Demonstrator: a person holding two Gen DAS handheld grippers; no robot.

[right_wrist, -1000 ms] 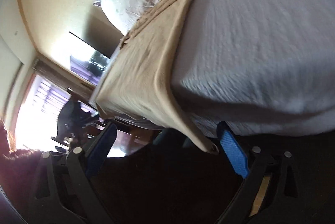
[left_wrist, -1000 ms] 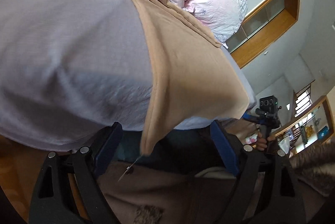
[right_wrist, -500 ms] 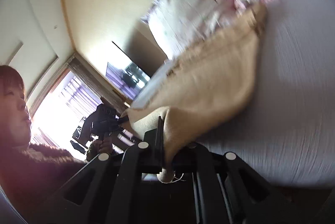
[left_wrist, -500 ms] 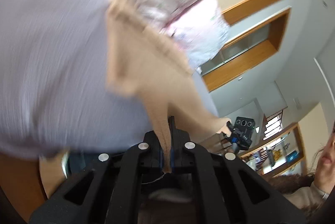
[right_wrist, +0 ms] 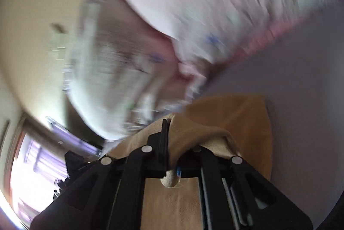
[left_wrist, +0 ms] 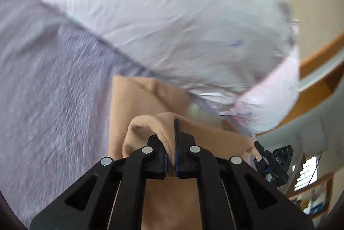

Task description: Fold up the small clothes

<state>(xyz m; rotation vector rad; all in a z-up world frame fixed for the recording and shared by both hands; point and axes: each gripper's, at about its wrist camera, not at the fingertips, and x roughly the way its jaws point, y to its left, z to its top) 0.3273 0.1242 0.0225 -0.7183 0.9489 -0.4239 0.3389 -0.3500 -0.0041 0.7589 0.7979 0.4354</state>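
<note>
A home bedroom: a bed's lavender sheet (left_wrist: 53,101), floral pillows (left_wrist: 172,21), wood-trimmed walls.

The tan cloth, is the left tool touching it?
Touching. In the left wrist view the left tool is shut on a bunched edge of the tan cloth, which pokes up between the two black fingers.
</note>
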